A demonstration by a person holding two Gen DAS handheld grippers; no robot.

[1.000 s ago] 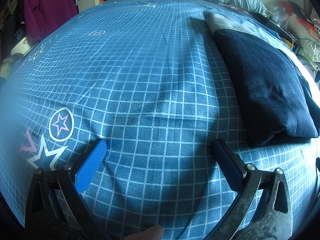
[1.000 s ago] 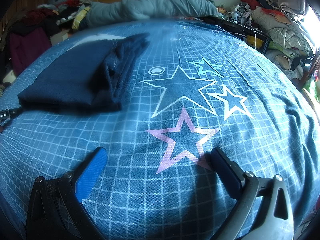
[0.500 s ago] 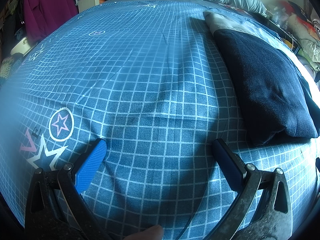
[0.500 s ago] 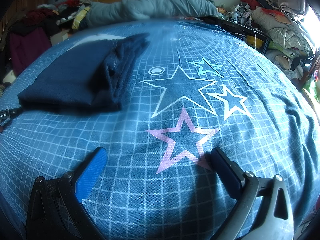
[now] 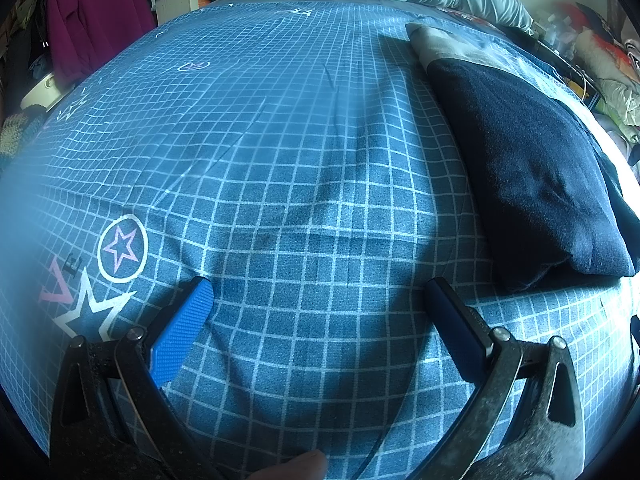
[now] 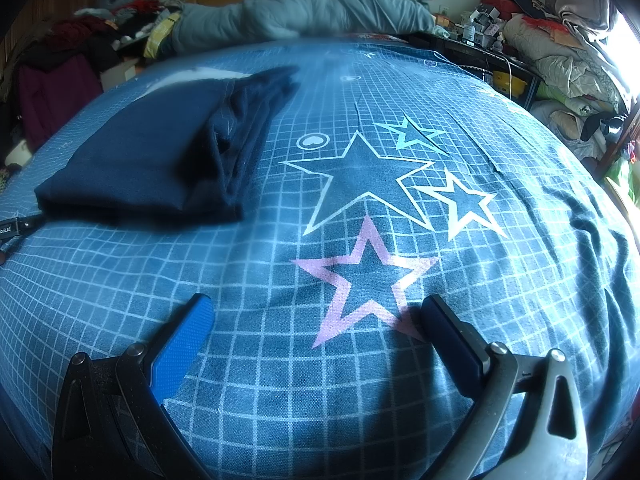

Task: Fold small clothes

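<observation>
Fingers [image 5: 182, 334] spread on two grippers, one folded navy garment [image 5: 532, 168], one bedspread [image 5: 280, 160]

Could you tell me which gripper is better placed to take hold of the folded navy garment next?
Probably the left: the left gripper is open, with the navy garment's corner just beyond its right finger. The right gripper, also open, sees it farther off.

left tool [image 5: 318, 292]: spread wide, empty | right tool [image 6: 318, 308]: spread wide, empty
</observation>
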